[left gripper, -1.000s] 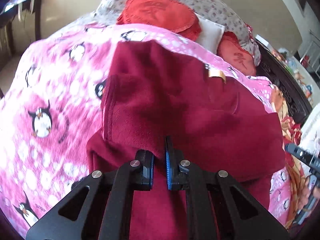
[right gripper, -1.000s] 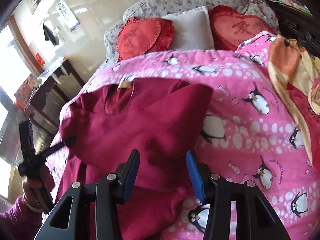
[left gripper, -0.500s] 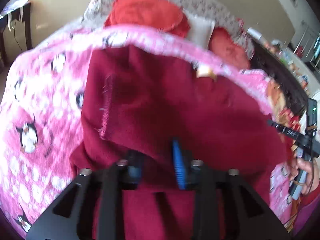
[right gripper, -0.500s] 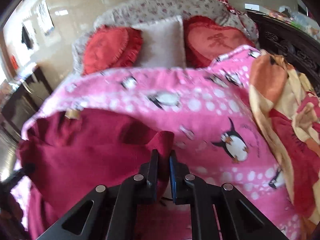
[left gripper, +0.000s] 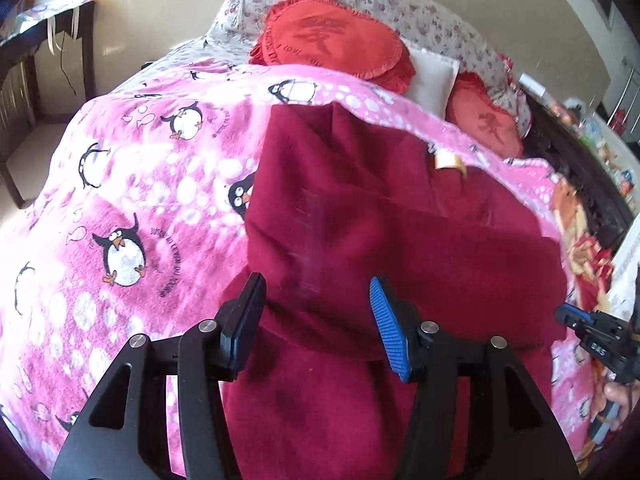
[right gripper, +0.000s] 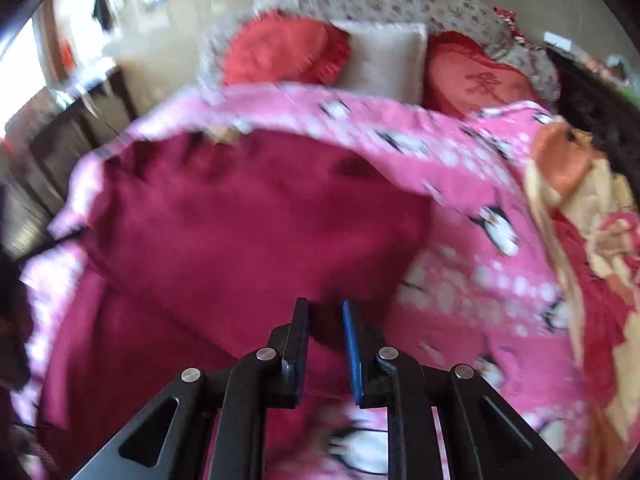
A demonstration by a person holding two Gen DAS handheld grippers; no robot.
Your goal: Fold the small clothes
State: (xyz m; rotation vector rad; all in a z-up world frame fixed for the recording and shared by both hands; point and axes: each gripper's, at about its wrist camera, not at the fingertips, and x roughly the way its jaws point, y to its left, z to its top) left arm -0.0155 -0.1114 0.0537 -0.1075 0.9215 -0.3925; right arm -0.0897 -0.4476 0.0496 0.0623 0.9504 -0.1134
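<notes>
A bed [left gripper: 120, 184] under a pink penguin blanket is filling both views, with red cushions [left gripper: 336, 40] and a white pillow [left gripper: 434, 80] lying at its far end against a floral headboard cover. The garment [left gripper: 380, 220], a dark red piece, is lying on the blanket straight ahead of both tools, its upper layer folded over the lower one.

The left tool [left gripper: 318, 316] is hovering with its jaws spread wide and nothing between them, the fold edge lying just ahead of and below its tips. This view alone is showing a tan label [left gripper: 448, 162] at the garment's far edge, sharply, and the right tool [left gripper: 592, 334] off to the right with a hand under it.

The right tool [right gripper: 325, 340] is sitting at the garment's [right gripper: 240, 224] near right edge, its jaws nearly together with only a narrow gap; whether cloth is caught between them cannot be told, as the view is blurred. Only this view is showing an orange and yellow quilt [right gripper: 576, 200] to the tool's right and a dark desk [right gripper: 72, 136] to its left.
</notes>
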